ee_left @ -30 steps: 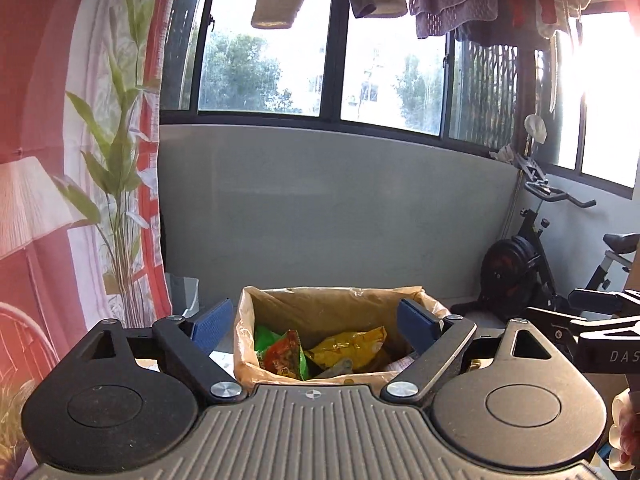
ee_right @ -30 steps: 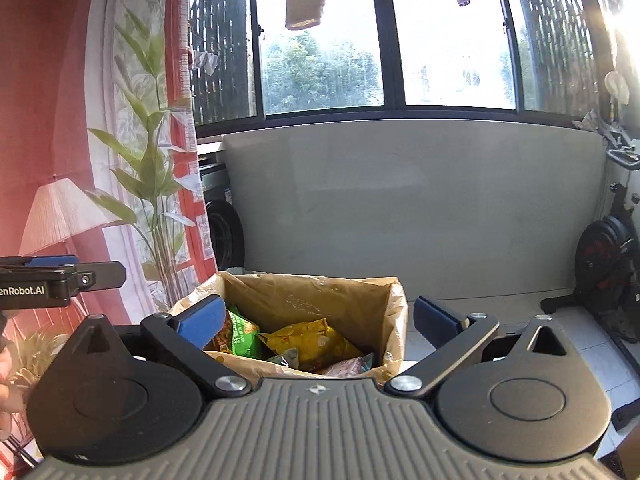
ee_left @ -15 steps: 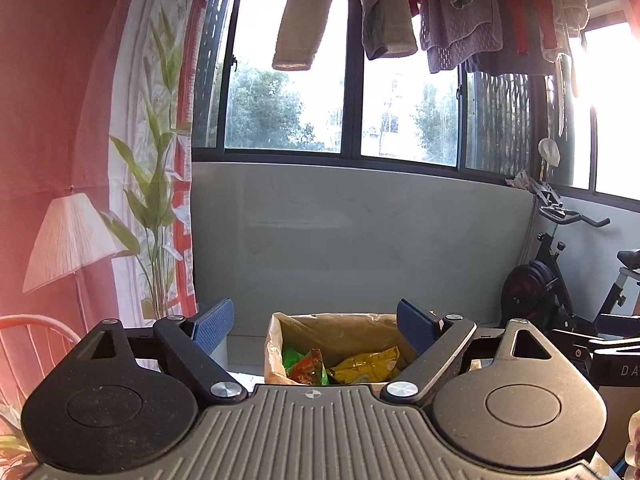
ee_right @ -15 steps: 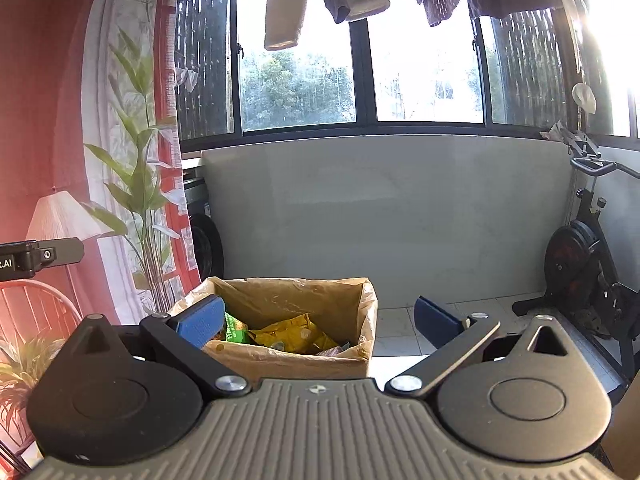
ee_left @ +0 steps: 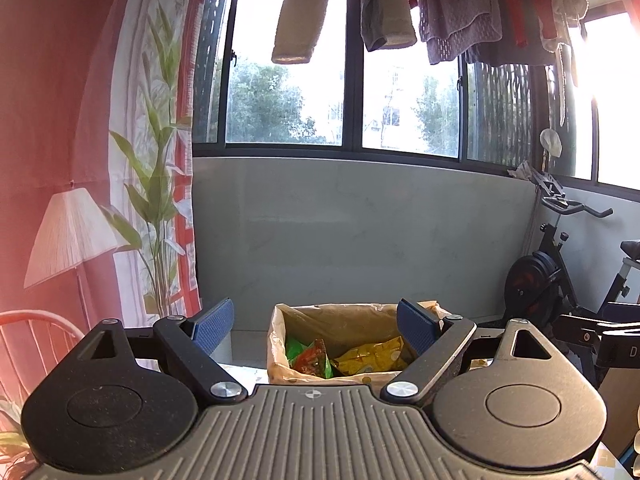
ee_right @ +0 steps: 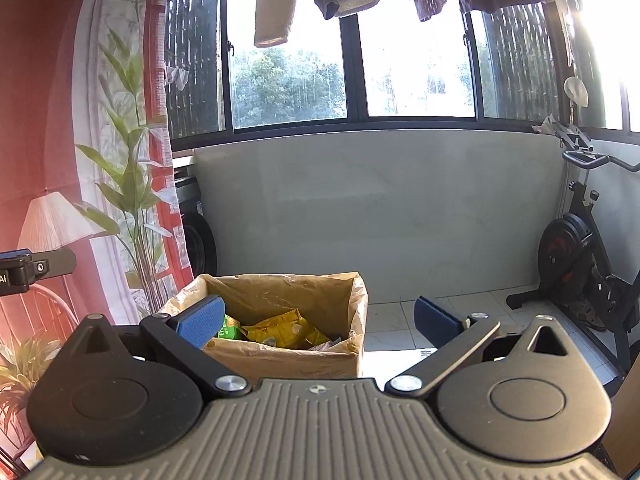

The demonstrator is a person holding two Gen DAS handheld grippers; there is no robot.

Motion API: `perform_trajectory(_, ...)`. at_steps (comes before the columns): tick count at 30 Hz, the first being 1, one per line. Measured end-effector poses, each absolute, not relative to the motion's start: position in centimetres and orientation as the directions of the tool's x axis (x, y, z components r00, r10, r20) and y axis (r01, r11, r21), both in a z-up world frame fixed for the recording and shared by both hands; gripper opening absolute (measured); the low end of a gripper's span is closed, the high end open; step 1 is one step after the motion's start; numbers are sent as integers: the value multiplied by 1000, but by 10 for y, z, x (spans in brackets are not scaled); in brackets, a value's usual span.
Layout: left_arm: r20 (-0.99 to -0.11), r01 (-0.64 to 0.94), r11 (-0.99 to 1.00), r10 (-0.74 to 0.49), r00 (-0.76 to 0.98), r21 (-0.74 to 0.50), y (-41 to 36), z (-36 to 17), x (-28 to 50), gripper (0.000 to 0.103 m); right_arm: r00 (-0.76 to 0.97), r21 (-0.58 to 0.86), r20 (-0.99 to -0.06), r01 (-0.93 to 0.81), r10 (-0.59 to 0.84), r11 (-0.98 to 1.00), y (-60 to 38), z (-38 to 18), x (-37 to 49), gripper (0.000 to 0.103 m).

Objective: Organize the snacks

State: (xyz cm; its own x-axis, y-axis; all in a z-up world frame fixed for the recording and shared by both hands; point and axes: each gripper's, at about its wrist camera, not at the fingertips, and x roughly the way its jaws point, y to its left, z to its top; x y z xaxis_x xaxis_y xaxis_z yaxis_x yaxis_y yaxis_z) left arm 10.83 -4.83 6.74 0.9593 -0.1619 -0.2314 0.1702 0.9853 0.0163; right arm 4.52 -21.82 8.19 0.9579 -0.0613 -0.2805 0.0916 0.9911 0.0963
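A cardboard box (ee_left: 280, 360) lined with a clear bag stands ahead, holding snack packets: a yellow one (ee_left: 372, 356), a red-orange one (ee_left: 314, 360) and a green one (ee_left: 294, 350). My left gripper (ee_left: 316, 330) is open, its blue pads wide apart with nothing between them, well back from the box. In the right wrist view the same box (ee_right: 288, 354) sits ahead to the left, with the yellow packet (ee_right: 284, 330) and a green packet (ee_right: 230, 326) inside. My right gripper (ee_right: 320, 322) is open and holds nothing.
An exercise bike (ee_left: 560, 280) (ee_right: 584, 264) stands at the right on the tiled floor. A low grey wall (ee_right: 380, 208) under the windows runs behind the box. A curtain, a tall plant (ee_left: 156, 208) and a floor lamp (ee_left: 72, 236) are at the left. Laundry hangs overhead.
Both grippers have drawn back from the box and tilted upward, so the box looks smaller and lower in both views. Both stayed open.
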Motion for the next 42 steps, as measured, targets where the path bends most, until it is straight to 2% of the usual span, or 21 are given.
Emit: perform_trajectory(42,-248,162,987,-156,956,2,-47,61,109,90,955,79,-290,92,-65,993,-215,81,49,103)
